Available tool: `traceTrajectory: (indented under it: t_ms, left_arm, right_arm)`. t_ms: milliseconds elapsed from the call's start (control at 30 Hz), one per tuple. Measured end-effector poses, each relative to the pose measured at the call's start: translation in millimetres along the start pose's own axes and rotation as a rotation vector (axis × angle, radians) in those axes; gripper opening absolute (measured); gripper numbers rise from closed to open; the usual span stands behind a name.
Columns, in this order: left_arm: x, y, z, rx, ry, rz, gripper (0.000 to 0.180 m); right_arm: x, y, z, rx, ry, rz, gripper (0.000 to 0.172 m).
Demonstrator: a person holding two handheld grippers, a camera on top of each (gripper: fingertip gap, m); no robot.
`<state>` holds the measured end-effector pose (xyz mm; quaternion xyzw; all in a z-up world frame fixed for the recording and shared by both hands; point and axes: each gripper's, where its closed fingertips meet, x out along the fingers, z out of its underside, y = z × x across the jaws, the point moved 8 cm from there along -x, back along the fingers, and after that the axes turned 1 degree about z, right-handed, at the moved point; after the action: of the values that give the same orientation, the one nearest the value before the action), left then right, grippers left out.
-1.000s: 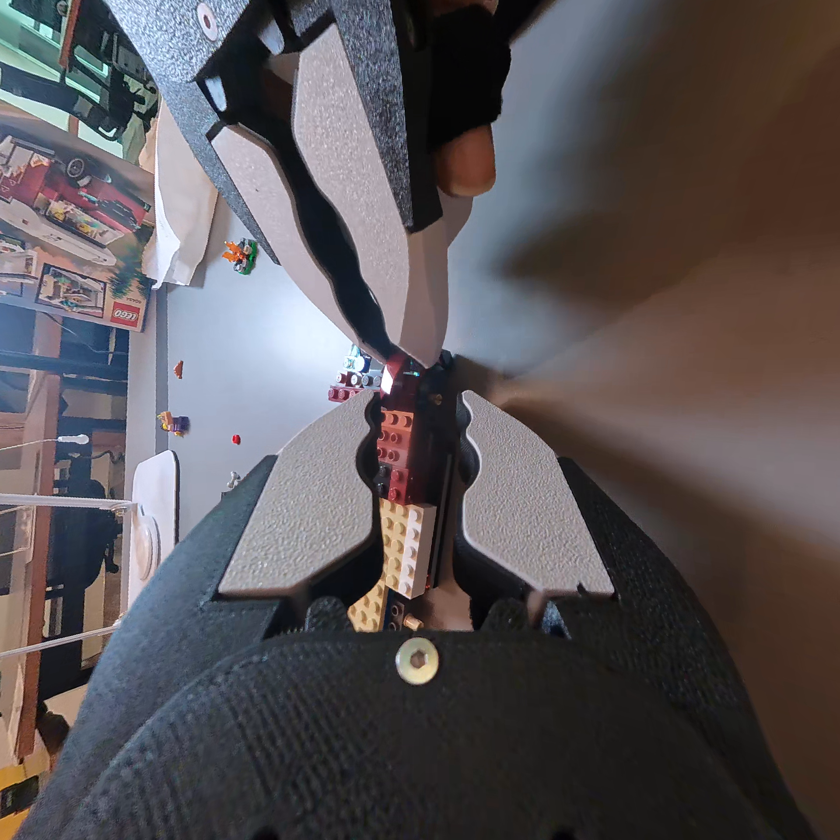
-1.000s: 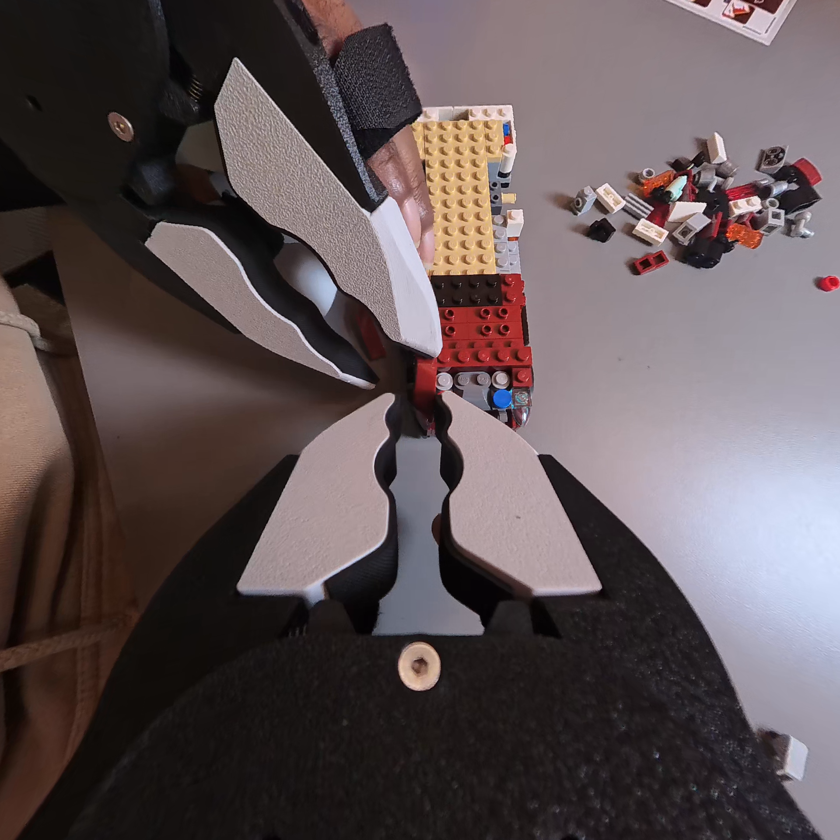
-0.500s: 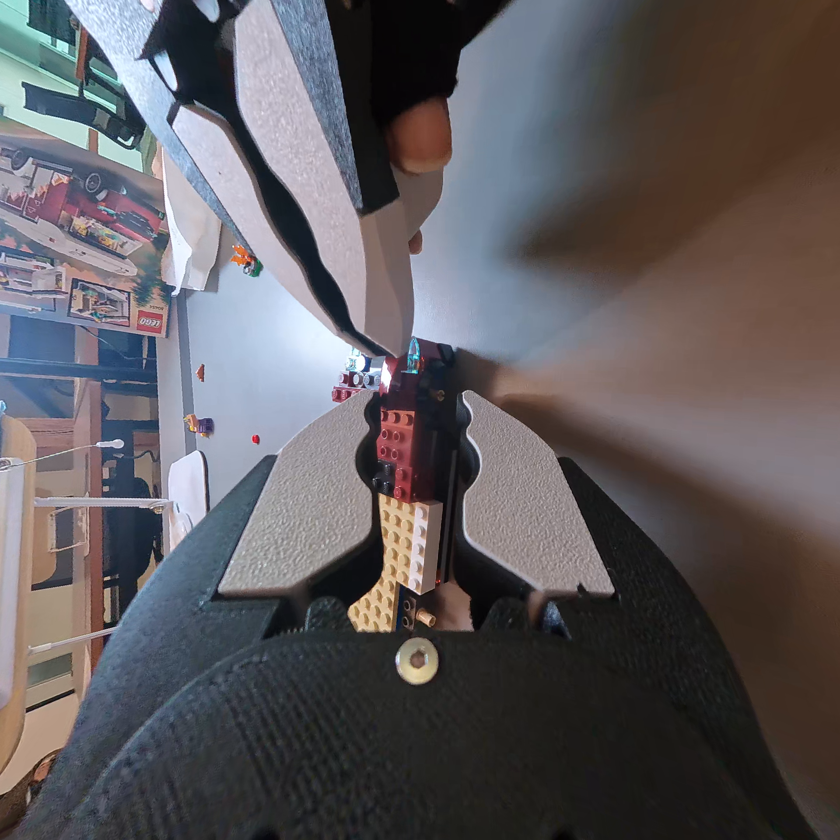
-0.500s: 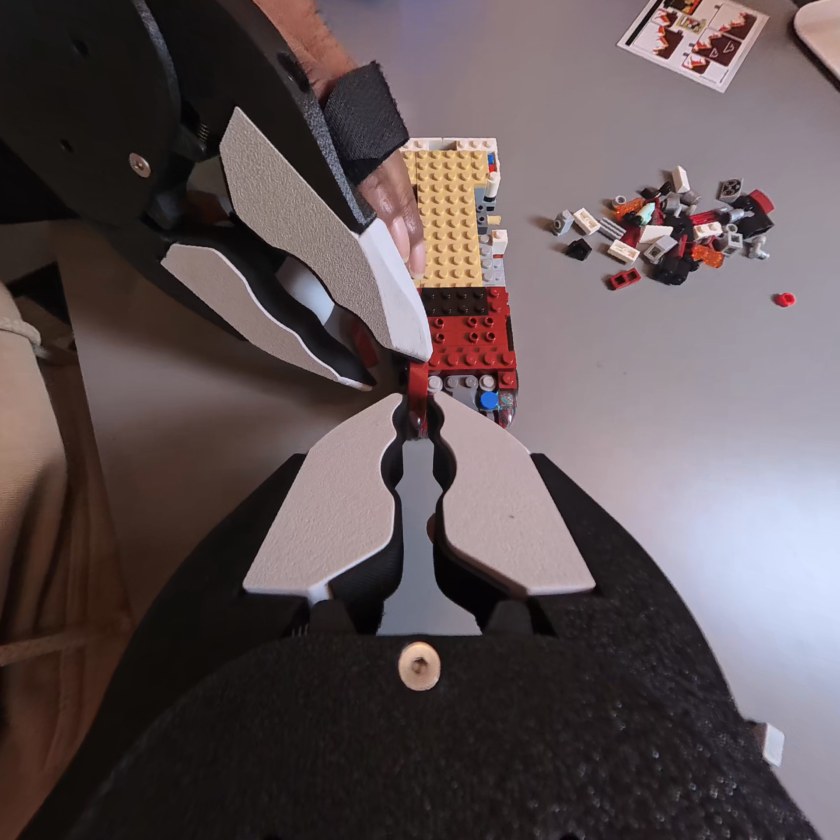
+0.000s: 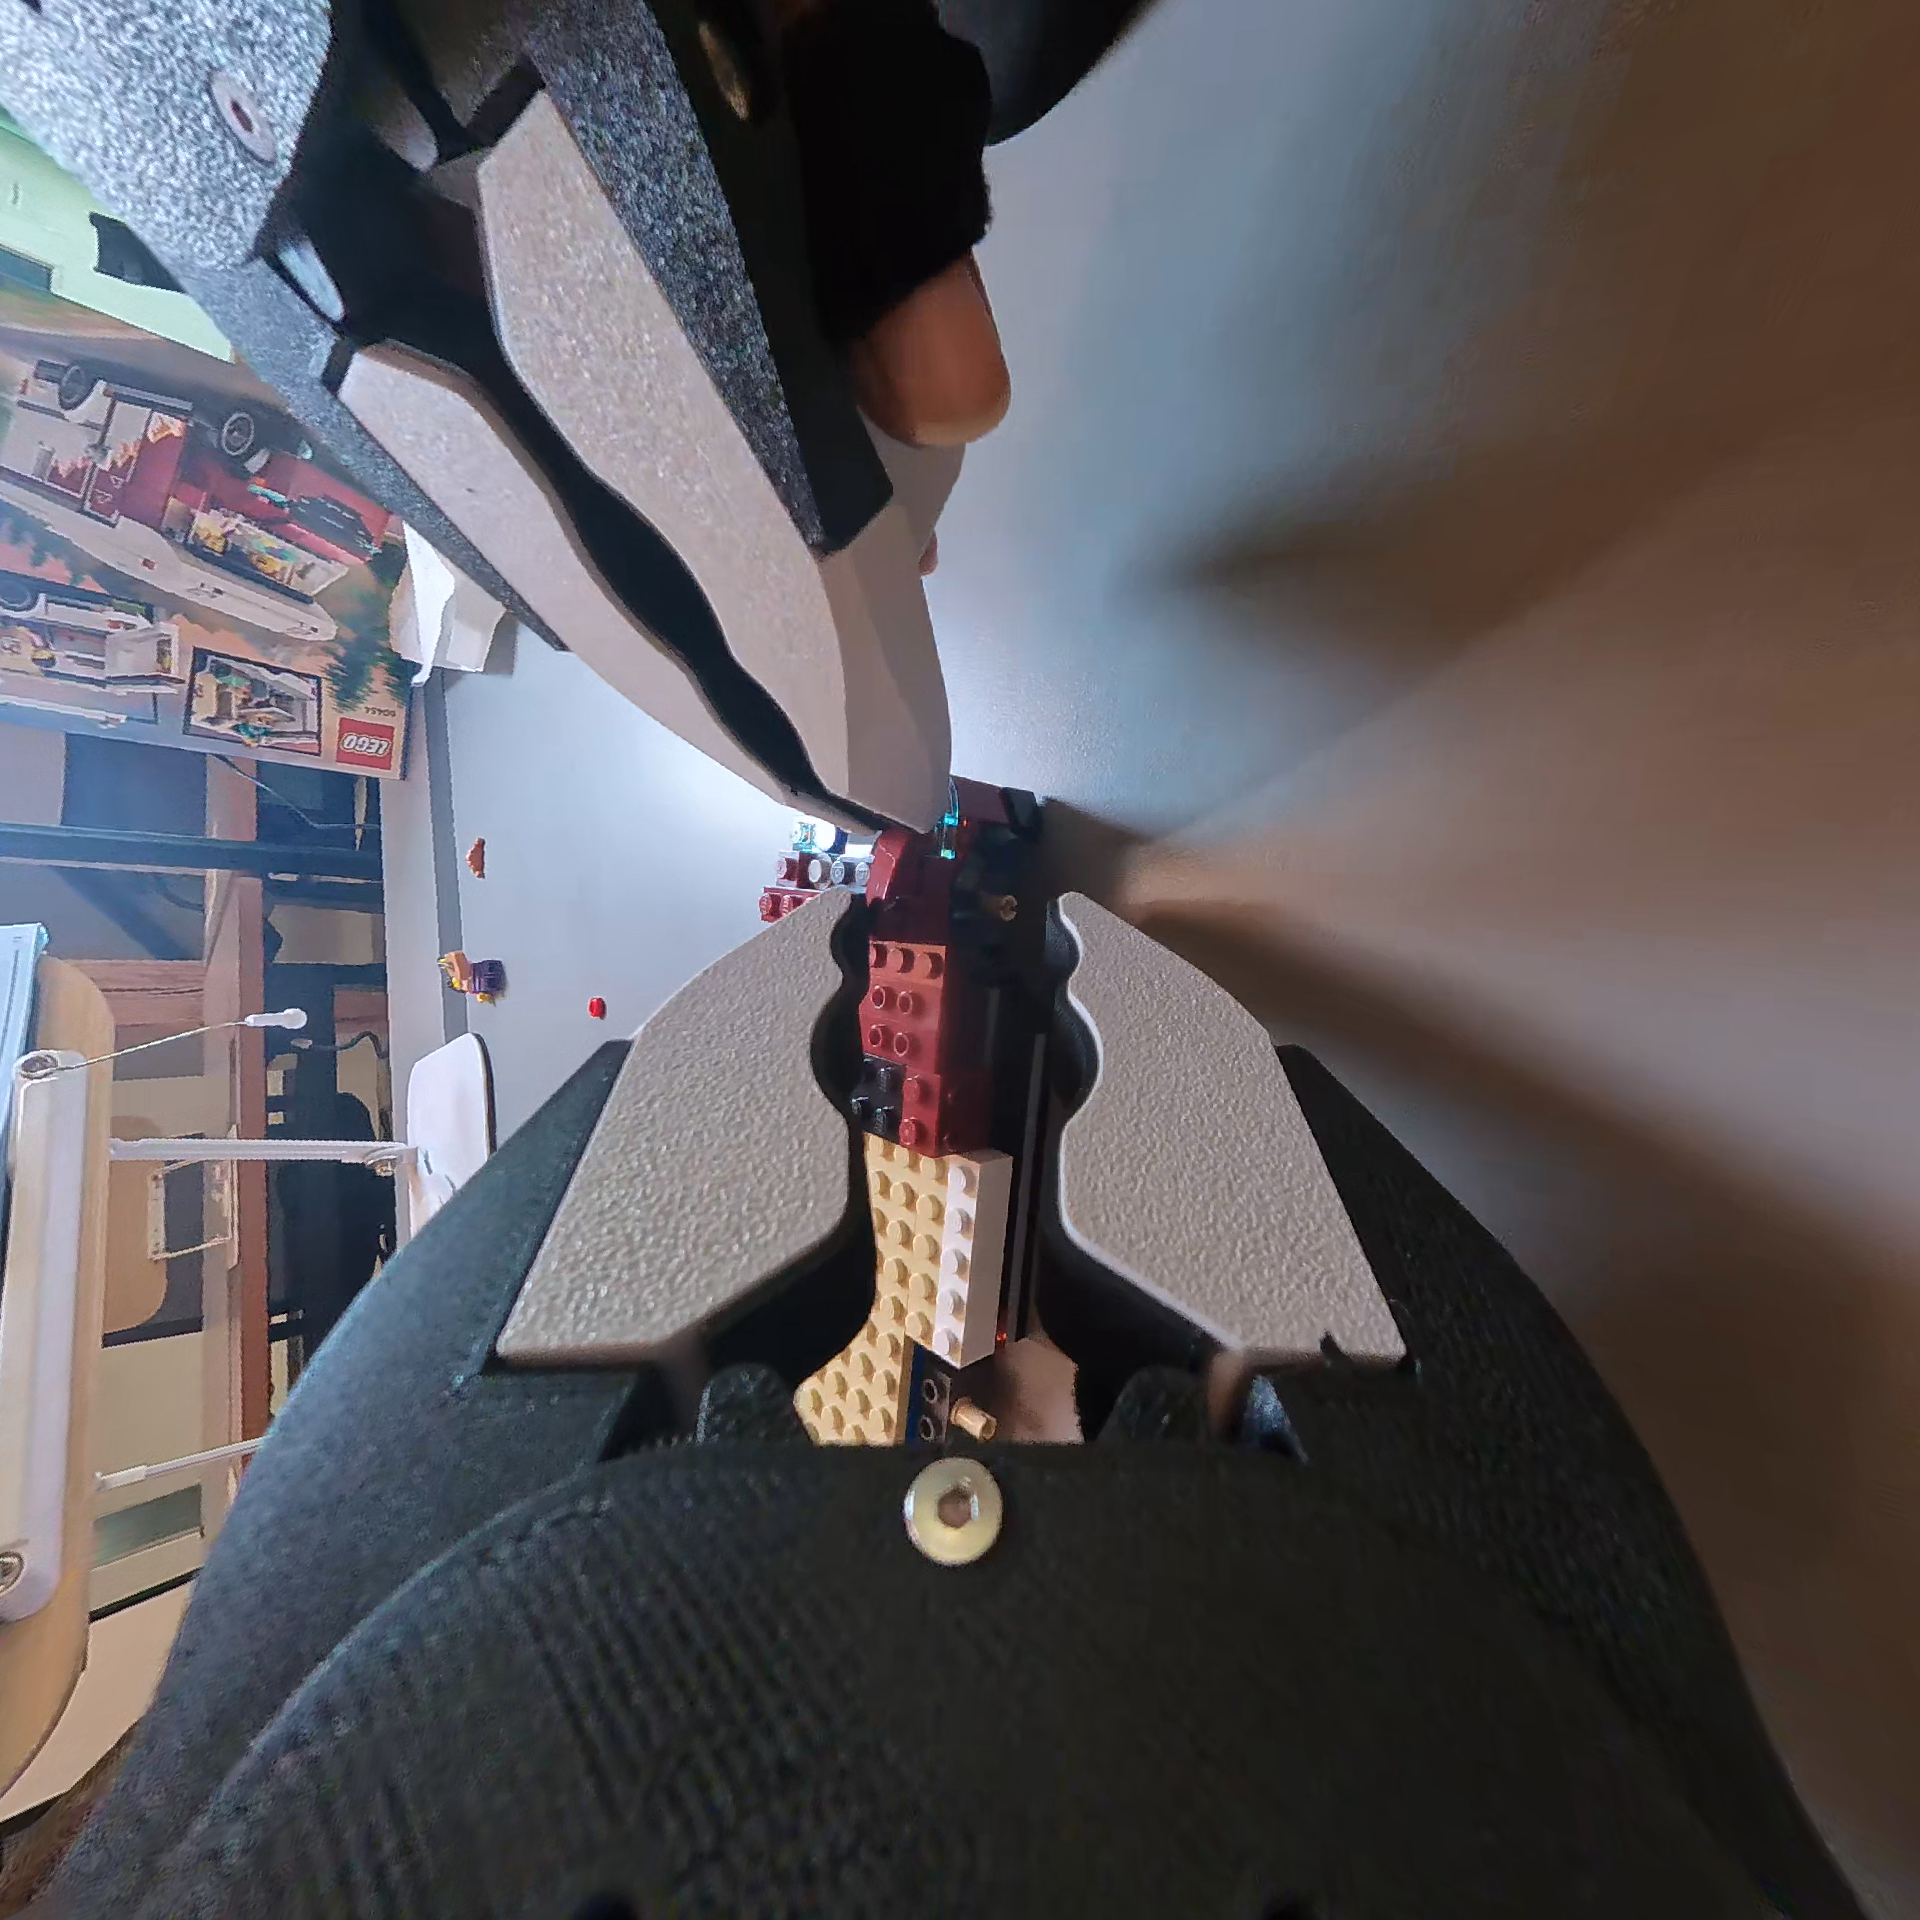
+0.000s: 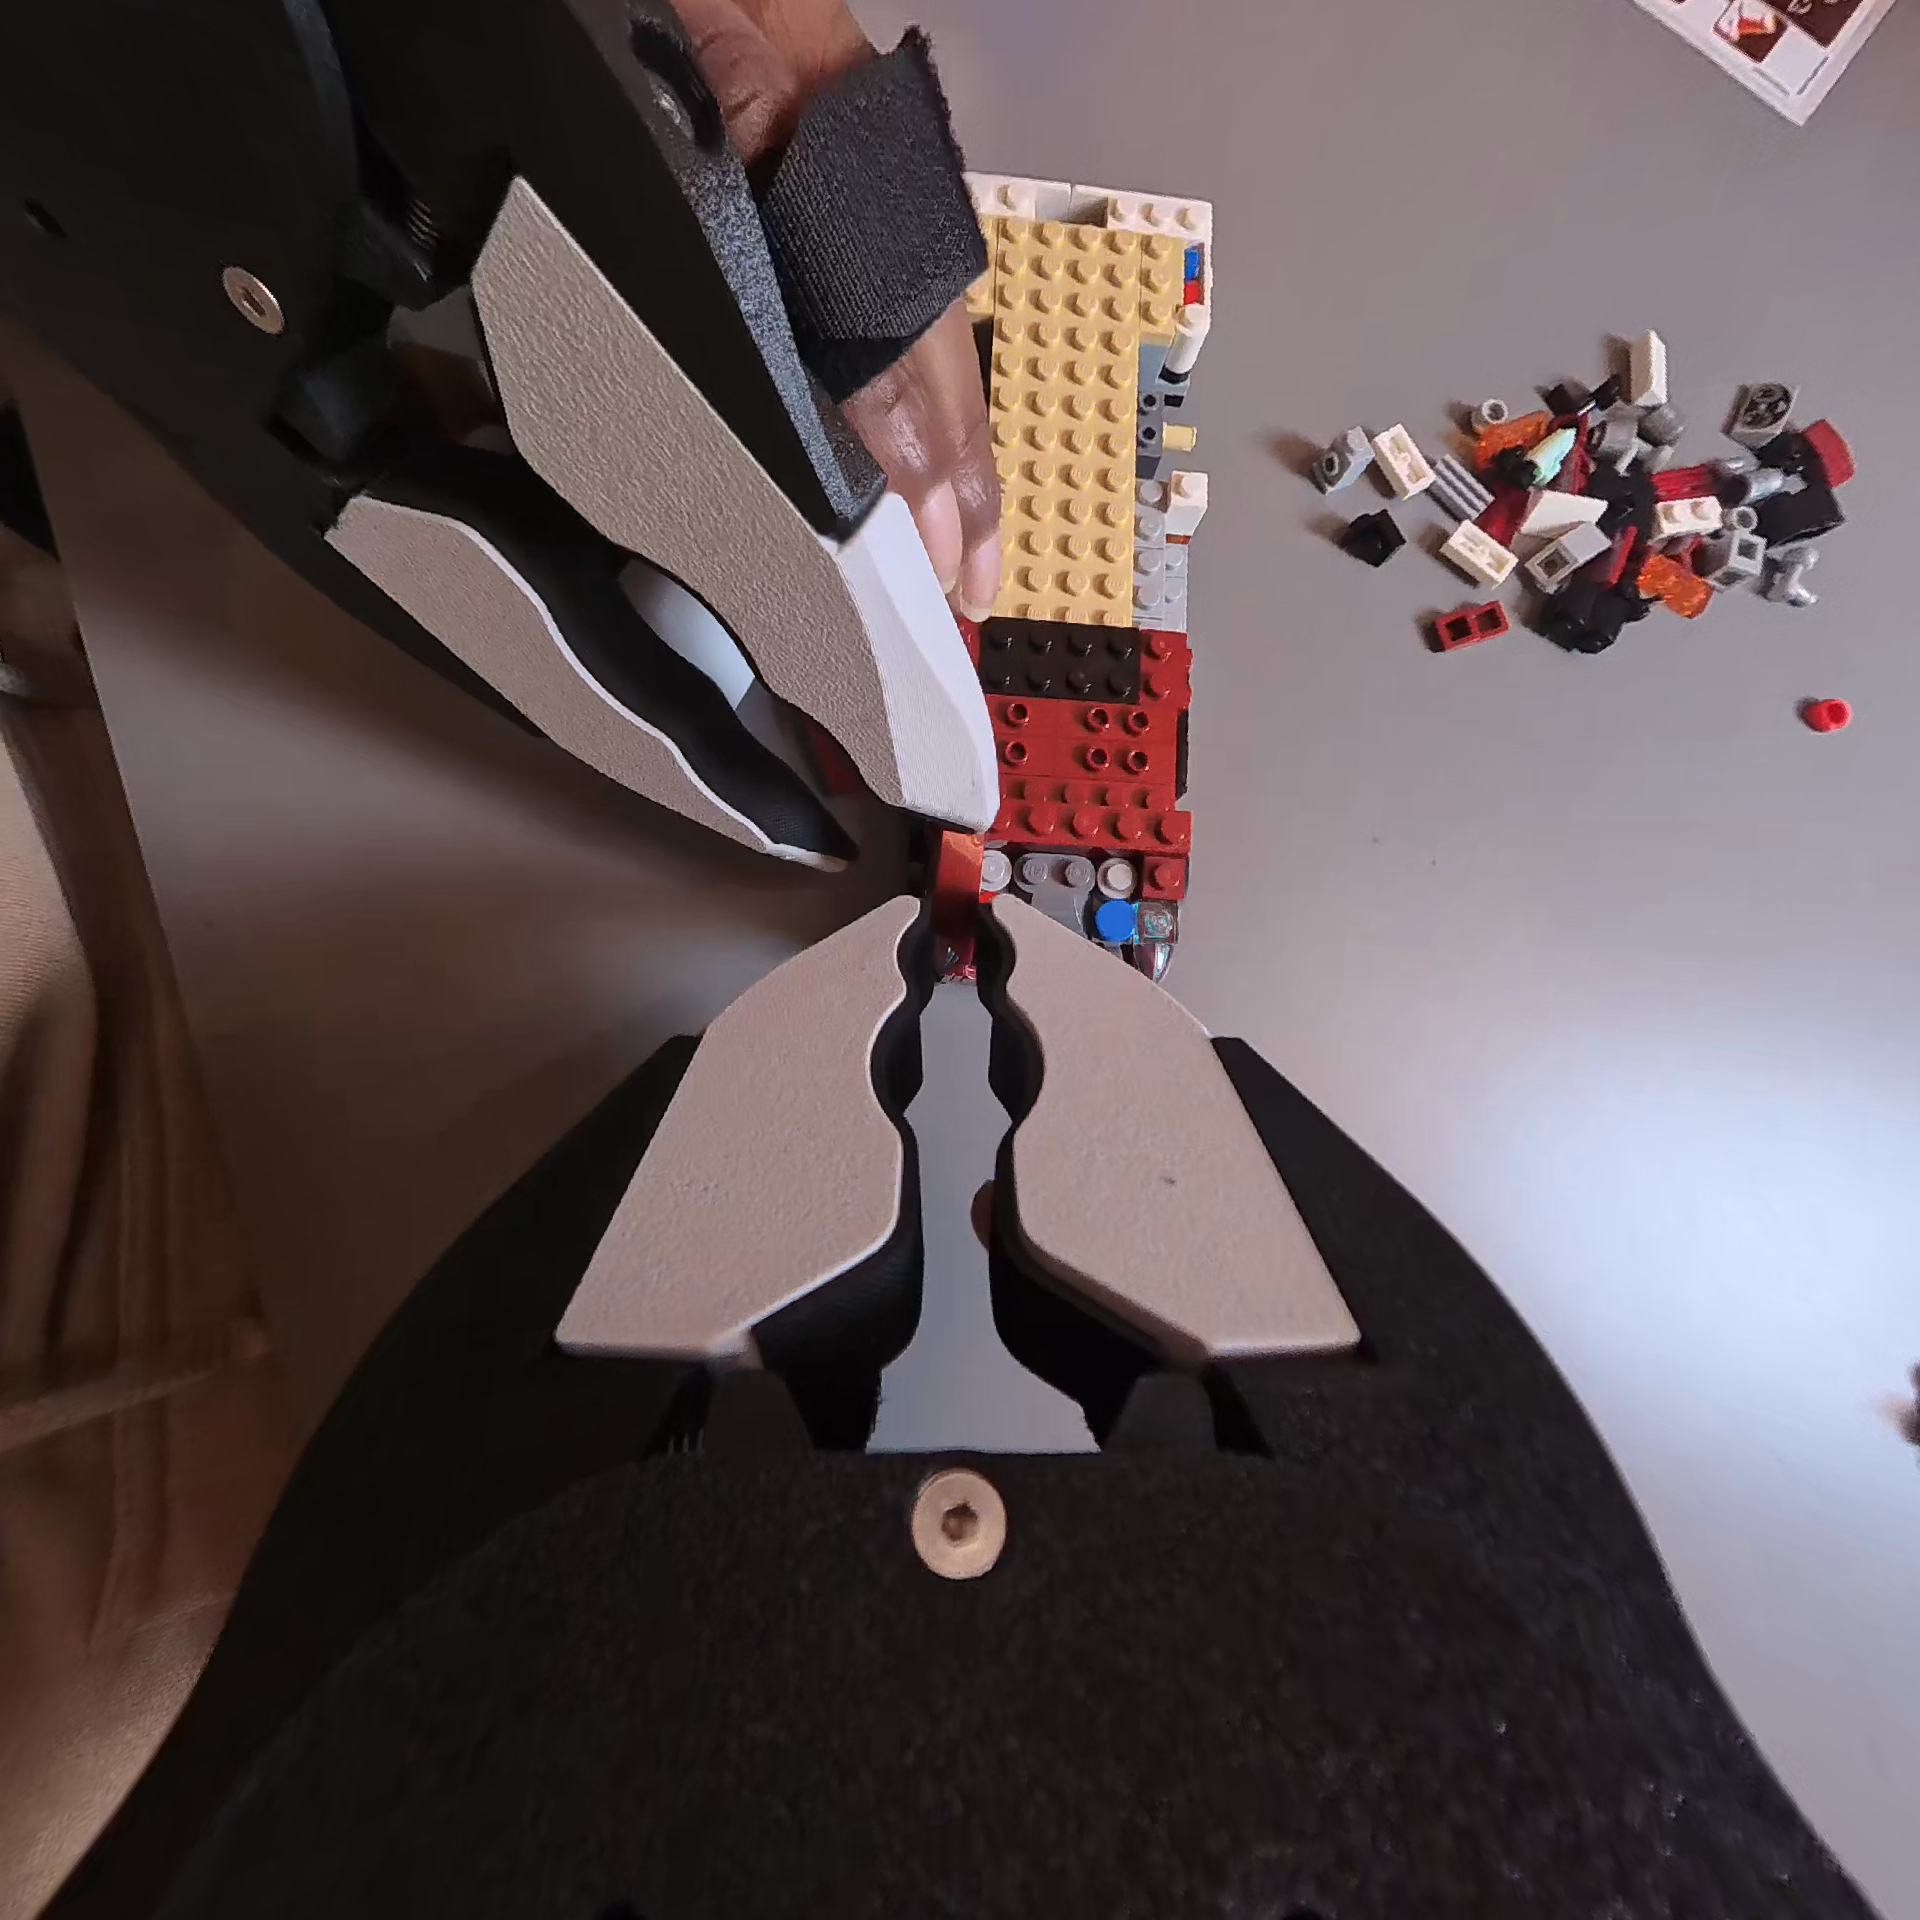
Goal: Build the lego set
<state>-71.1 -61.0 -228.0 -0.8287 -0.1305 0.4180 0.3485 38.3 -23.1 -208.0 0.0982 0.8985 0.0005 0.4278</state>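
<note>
A brick model (image 6: 1070, 416) with a tan deck and a dark red and black front lies on the grey table (image 6: 1507, 1039). My left gripper (image 5: 956, 904) is shut on the model (image 5: 914, 1039), which runs lengthwise between its fingers. In the right wrist view my left gripper (image 6: 904, 836) comes in from the upper left over the model's left edge, a hand behind it. My right gripper (image 6: 956, 909) is shut on a dark red piece (image 6: 956, 873) at the model's front left corner. Its tips also show in the left wrist view (image 5: 894, 810) at the model's front end.
A pile of loose small pieces (image 6: 1621, 499) lies to the right of the model, with a lone red stud (image 6: 1823, 714) nearby. An instruction sheet (image 6: 1766, 31) lies at the far right. A toy set box (image 5: 197, 582) and a small figure (image 5: 478, 977) are farther off. My left and right fingertips are right by each other. The lone red stud (image 6: 1823, 714) is about equally far from each gripper, around 20 cm. My left wrist view (image 5: 593, 1003) looks at it from another angle.
My right gripper's fingers have closed from around the dark red piece onto it. My left gripper has kept its hold on the model, and both have shifted only slightly.
</note>
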Motion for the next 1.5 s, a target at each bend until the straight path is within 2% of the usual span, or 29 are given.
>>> traceTrajectory:
  t_ms: [367, 667, 867, 1100, 1333, 1400, 1500]
  left_arm:
    - [2, 2, 2, 0.023, 0.022, -0.064, 0.027]
    - [3, 1, 2, 0.016, 0.035, -0.069, 0.026]
    - [4, 1, 2, -0.006, 0.051, -0.067, 0.026]
    - [-3, -6, 8, -0.193, 0.124, -0.007, 0.031]
    - [1, -10, 10, -0.301, 0.152, 0.012, 0.018]
    - [0, -12, 11, -0.312, 0.153, 0.007, 0.015]
    - [2, -12, 11, -0.247, 0.13, -0.014, 0.012]
  right_arm:
    - [0, -1, -5, -0.07, -0.073, 0.004, 0.008]
    - [0, 5, -7, 0.019, -0.016, -0.061, 0.014]
    - [3, 3, -9, 0.016, -0.028, -0.055, 0.009]
    - [4, -3, -12, -0.069, -0.069, 0.033, 0.008]
    - [5, -8, -15, -0.158, -0.085, 0.084, 0.008]
    - [5, -6, -14, -0.135, -0.071, 0.068, 0.008]
    - [5, -5, -14, -0.115, -0.058, 0.048, 0.008]
